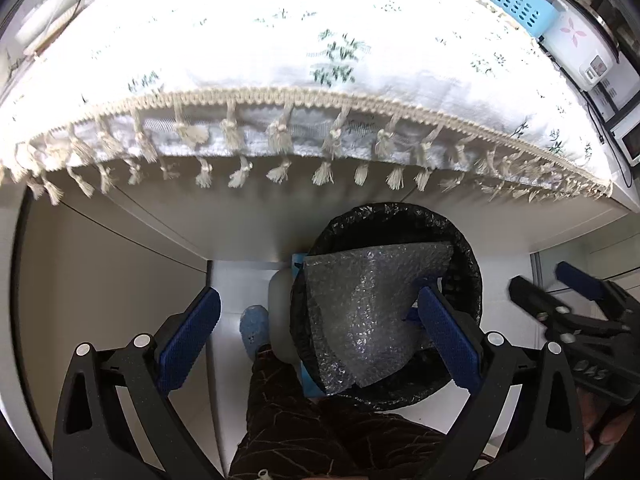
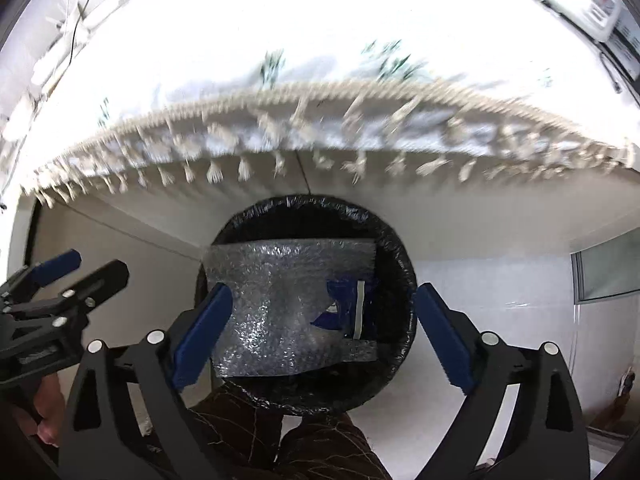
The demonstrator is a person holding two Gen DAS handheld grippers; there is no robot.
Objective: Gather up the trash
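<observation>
A round bin lined with a crinkled black plastic bag [image 2: 394,248] stands on the pale floor below the near edge of the worktop [image 1: 400,216], which is draped in a white flower-printed cloth with a cream tasselled fringe [image 1: 280,96]. A sheet of clear bubble wrap [image 2: 280,304] lies across the bin's mouth, its left edge overhanging the rim, with a scrap of dark blue packaging [image 2: 340,308] under it towards the right. The right tongs [image 2: 322,332] hang above the bin, spread wide with nothing between the blue pads; the wrap lies free below them. The left tongs [image 1: 320,338] are likewise spread and empty, left of the bin's centre. At the worktop's far right stand a light-blue perforated plastic basket [image 1: 520,2] and a white rice cooker [image 1: 580,44].
</observation>
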